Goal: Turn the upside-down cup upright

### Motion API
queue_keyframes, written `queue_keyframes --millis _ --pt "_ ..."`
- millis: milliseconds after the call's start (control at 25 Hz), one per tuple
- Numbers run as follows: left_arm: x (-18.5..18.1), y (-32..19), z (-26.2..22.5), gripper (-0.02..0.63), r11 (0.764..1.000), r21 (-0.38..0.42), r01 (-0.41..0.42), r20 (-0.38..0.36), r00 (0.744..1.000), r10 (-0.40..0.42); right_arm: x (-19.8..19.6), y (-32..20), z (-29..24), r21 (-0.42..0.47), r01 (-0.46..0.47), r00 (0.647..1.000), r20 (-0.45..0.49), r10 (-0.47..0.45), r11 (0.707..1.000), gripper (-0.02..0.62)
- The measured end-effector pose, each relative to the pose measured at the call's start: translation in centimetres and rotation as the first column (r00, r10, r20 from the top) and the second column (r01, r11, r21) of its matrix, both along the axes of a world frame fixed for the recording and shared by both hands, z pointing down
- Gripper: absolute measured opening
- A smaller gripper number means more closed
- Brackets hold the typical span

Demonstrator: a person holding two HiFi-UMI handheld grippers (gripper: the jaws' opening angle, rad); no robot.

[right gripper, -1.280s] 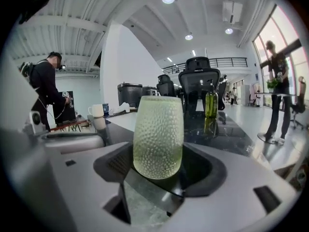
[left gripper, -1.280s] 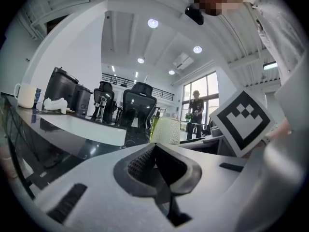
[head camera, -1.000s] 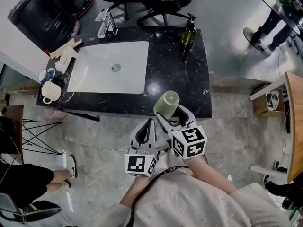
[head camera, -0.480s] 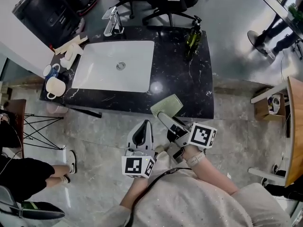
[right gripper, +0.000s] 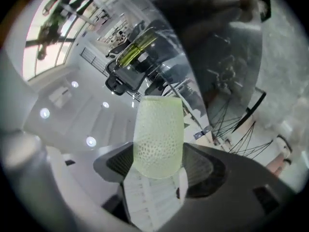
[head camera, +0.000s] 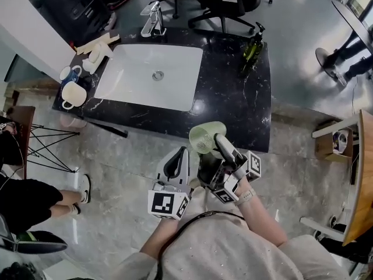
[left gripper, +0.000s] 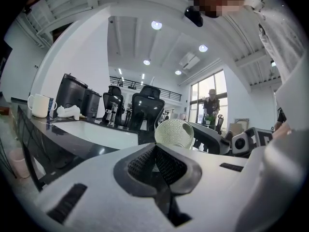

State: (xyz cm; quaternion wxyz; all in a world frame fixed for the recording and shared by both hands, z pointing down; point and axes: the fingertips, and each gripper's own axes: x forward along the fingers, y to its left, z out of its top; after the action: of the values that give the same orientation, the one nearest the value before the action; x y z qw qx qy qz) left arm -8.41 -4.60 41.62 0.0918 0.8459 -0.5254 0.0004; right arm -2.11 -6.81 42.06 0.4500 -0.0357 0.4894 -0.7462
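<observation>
In the head view, a pale green dimpled cup (head camera: 205, 137) hangs in the air over the front edge of the black marble counter (head camera: 233, 98). Its open mouth faces up toward me. My right gripper (head camera: 216, 141) is shut on the cup's side, with its marker cube rolled over. In the right gripper view the cup (right gripper: 158, 134) fills the gap between the jaws of that gripper (right gripper: 159, 164). My left gripper (head camera: 180, 154) hangs shut and empty just left of the cup. Its own view shows the cup (left gripper: 175, 133) beyond its closed jaws (left gripper: 155, 151).
A white sink (head camera: 151, 74) with a faucet (head camera: 152, 17) is set into the counter. A dark green bottle (head camera: 252, 50) stands at the far right corner and two mugs (head camera: 71, 89) at the left end. Office chairs (head camera: 224, 2) stand behind; a person's leg (head camera: 35, 197) is at left.
My right gripper has rolled over with the cup: a second ago its flat base faced up, then its side showed, and now its open mouth faces up. The left gripper stayed put.
</observation>
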Motion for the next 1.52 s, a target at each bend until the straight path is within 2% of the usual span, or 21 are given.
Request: queue_keyframes --millis 160,360,600,920,1120,1320,1520 --pt "-0.4 0.5 0.5 0.006 1.000 -0.019 -0.008 0.030 1.000 0.008 0.5 -0.3 0.3 -0.056 -0.020 0.973 0.229 0.032 0.998 0.318" --pt "0.3 0.4 0.4 0.005 0.999 -0.018 -0.029 0.049 0.998 0.030 0.1 -1.0 0.9 -0.186 -0.017 0.911 0.403 0.092 0.982 0.319" --pt "0.4 -0.2 -0.4 0.006 0.999 -0.002 -0.041 0.064 0.997 0.041 1.0 -1.7 0.9 -0.243 -0.070 0.833 0.520 0.190 0.968 0.319" --pt "0.1 0.1 -0.1 0.005 0.999 -0.014 -0.042 0.089 0.995 0.043 2.2 -2.1 0.9 -0.234 -0.125 0.753 0.611 0.245 0.964 0.319" --pt "-0.3 0.1 0.1 0.005 0.999 -0.025 -0.030 0.096 0.995 0.032 2.5 -2.2 0.7 -0.207 -0.140 0.742 0.625 0.241 0.968 0.319" --pt "-0.5 0.2 0.7 0.005 0.999 -0.037 -0.024 0.091 0.995 0.027 2.3 -2.0 0.9 -0.173 -0.141 0.765 0.606 0.218 0.975 0.321" --pt "-0.6 0.4 0.9 0.005 0.999 -0.046 -0.017 0.094 0.995 0.021 2.4 -2.0 1.8 -0.190 -0.146 0.780 0.581 0.231 0.971 0.321"
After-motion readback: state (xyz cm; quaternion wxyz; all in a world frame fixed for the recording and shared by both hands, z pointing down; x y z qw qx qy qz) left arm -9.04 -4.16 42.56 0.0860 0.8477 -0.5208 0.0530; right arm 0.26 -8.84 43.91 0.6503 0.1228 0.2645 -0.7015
